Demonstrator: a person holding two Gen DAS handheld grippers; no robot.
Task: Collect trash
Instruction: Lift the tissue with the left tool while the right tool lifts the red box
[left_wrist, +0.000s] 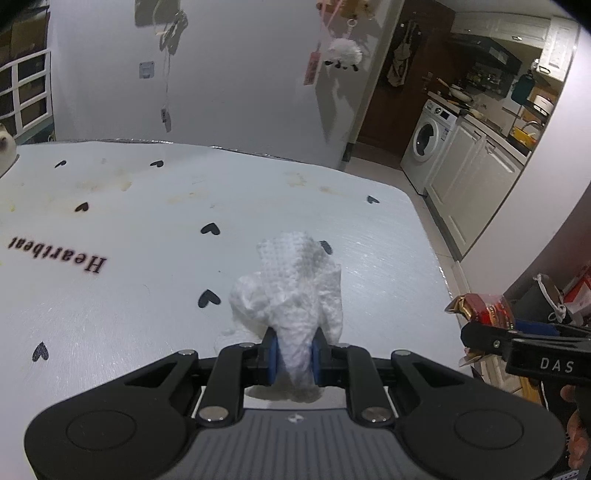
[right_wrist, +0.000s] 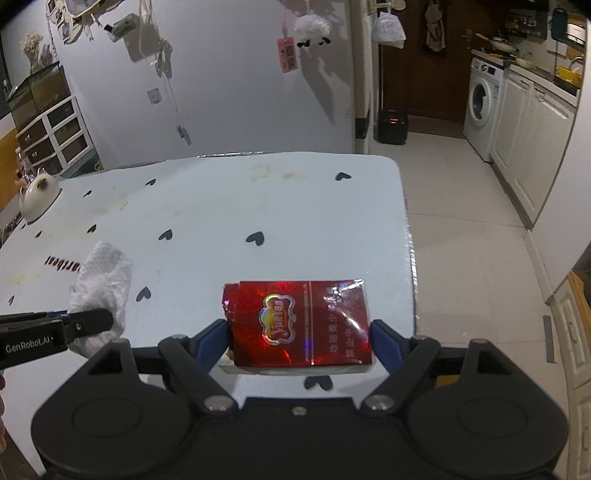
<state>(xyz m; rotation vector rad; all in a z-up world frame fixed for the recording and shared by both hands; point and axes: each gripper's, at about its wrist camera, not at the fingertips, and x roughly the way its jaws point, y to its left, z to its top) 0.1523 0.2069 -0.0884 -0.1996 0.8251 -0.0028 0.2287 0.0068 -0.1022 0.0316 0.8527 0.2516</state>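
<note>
The left gripper (left_wrist: 293, 360) pinches a crumpled white paper towel (left_wrist: 291, 291) tight between its blue pads, above the white heart-printed table (left_wrist: 129, 229); the right gripper (right_wrist: 299, 341), jaws wide, clamps a shiny red cigarette pack (right_wrist: 299, 323) over the table's edge.

tissue (right_wrist: 101, 291) left of packet (right_wrist: 299, 325) (above table (right_wrist: 295, 206))

Right tongs (right_wrist: 299, 341) clamp a red packet (right_wrist: 299, 325), seemingly above the table (right_wrist: 221, 206).
</note>
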